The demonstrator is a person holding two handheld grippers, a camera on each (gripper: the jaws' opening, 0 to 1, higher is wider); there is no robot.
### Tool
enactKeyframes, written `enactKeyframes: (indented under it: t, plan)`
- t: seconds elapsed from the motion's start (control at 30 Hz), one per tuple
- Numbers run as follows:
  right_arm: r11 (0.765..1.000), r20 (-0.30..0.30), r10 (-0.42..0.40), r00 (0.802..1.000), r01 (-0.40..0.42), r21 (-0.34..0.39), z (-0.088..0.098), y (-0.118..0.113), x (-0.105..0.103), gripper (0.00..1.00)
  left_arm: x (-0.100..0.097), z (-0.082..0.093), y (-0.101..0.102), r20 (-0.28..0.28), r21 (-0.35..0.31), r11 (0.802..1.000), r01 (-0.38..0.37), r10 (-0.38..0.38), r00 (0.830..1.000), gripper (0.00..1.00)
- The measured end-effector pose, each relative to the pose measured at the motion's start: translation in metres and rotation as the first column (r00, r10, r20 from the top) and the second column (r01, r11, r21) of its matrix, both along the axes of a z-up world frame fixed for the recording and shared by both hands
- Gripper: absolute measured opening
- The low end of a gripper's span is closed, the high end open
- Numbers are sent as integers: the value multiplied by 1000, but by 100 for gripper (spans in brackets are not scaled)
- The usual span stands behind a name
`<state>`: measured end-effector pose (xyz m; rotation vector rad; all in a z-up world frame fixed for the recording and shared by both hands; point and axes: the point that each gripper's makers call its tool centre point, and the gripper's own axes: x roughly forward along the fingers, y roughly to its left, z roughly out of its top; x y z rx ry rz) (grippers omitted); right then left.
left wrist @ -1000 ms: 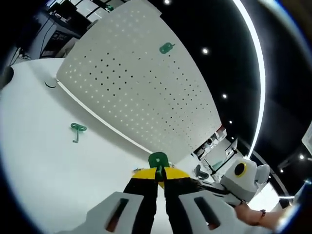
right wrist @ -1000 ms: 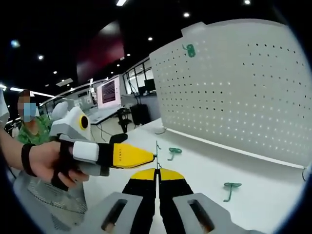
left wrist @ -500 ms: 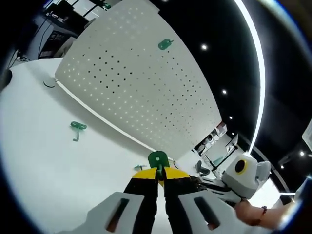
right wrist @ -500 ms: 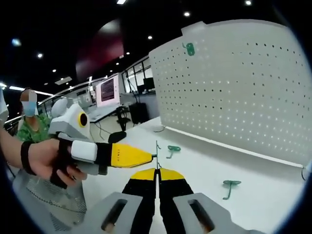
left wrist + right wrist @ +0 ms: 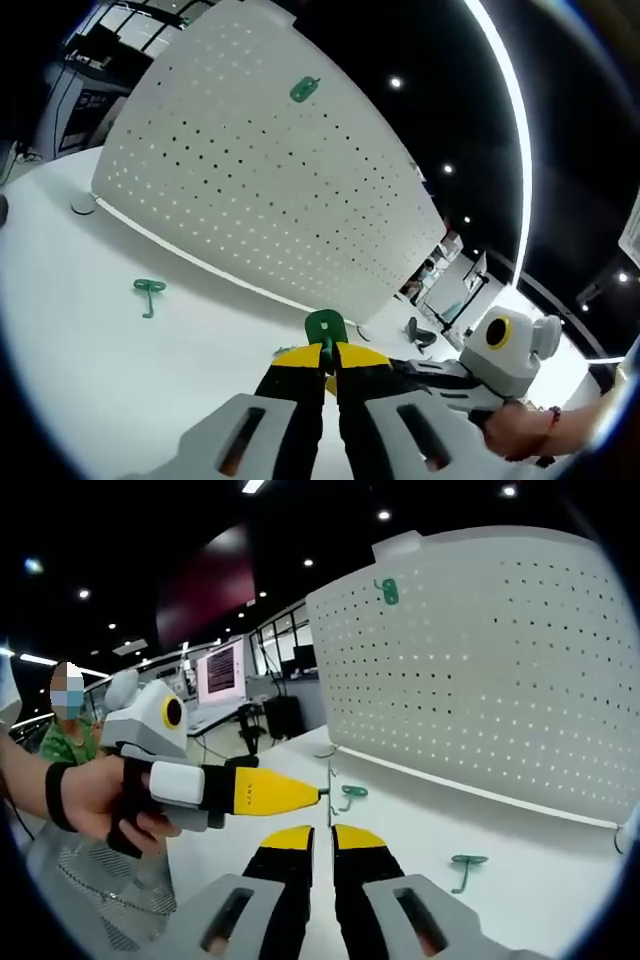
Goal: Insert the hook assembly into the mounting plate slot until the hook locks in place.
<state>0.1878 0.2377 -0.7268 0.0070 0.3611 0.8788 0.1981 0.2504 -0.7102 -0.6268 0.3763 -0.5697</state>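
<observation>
Right gripper view: the right gripper (image 5: 322, 832) has just parted its jaws a little, a narrow gap showing where half a second ago they met on the thin wire of the green hook (image 5: 328, 795). The left gripper (image 5: 318, 795), coming in from the left, has its yellow jaws closed on that hook, so it looks like a handover that leaves the left one as sole carrier.

In the left gripper view the hook's green backplate (image 5: 324, 325) stands pinched between the closed jaws, well short of the white pegboard (image 5: 250, 190), which has drifted lower and left as the hand turns. One green hook (image 5: 305, 89) already hangs near the pegboard's top edge. A spare hook (image 5: 148, 292) lies on the worktop (image 5: 90, 350) in front of the pegboard, and two more (image 5: 349, 794) (image 5: 466, 866) lie below it. Insertion has not begun; the held hook must next be carried to the pegboard's holes.
</observation>
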Motion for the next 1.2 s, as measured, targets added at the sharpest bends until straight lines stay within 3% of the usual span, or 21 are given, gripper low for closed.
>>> enactKeyframes:
  t: [0.2, 0.3, 0.37, 0.47, 0.6, 0.67, 0.93, 1.2]
  plan:
    - [1000, -3, 7, 1000, -7, 0, 1, -3, -5, 16, 0, 2, -2, 36, 60, 998, 10, -12, 999, 3]
    - [1000, -54, -2, 999, 2, -3, -4, -7, -9, 24, 2, 3, 0, 43, 95, 995, 3, -7, 999, 3]
    - [1000, 20, 7, 1000, -7, -14, 0, -9, -9, 23, 3, 4, 2, 54, 120, 993, 5, -11, 998, 3]
    - [1000, -30, -2, 1000, 2, 9, -1, -11, -16, 24, 4, 10, 4, 77, 126, 992, -6, -4, 997, 3]
    - [1000, -10, 15, 1000, -15, 22, 4, -8, -23, 26, 9, 14, 6, 114, 179, 983, -30, 10, 993, 3]
    - [1000, 0, 15, 1000, -15, 22, 6, -9, -25, 29, 10, 17, 5, 126, 175, 984, -24, 2, 992, 3]
    - [999, 26, -29, 999, 28, 21, 18, -22, -28, 50, 20, 33, 6, 170, 205, 978, -41, 6, 985, 3]
    - [996, 51, -74, 996, 71, 57, 32, -35, -29, 56, 26, 48, 7, 223, 248, 967, -53, -4, 975, 3]
